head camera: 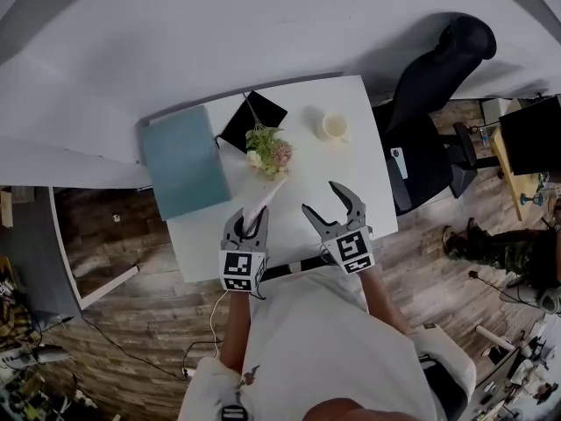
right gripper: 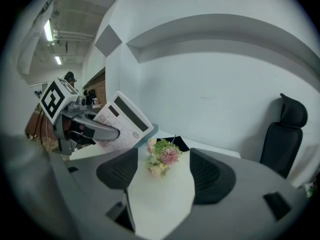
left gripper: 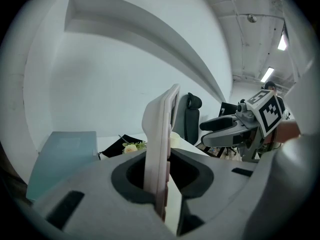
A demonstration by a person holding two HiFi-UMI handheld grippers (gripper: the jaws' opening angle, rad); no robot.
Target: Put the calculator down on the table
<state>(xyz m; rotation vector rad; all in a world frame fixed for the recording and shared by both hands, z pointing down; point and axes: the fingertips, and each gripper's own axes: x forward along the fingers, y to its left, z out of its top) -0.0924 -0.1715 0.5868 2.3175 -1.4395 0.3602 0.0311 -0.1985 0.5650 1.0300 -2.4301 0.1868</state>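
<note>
Right gripper view: tilted white calculator (right gripper: 127,121)

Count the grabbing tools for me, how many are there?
2. The left tool is near the table's front edge, gripping the calculator. The right tool is right beside it, open and empty. None seem hidden.

A pale blue box (head camera: 182,160) lies at the left. A black pad (head camera: 254,123) sits just beside its far right corner, with a thin stick lying across it. A small bunch of pink and cream flowers (head camera: 269,153) sits at the pad's near corner. A cream cup (head camera: 335,127) stands apart to the right. Further right, a black office chair (head camera: 434,112) stands on the wooden floor (head camera: 131,323).
</note>
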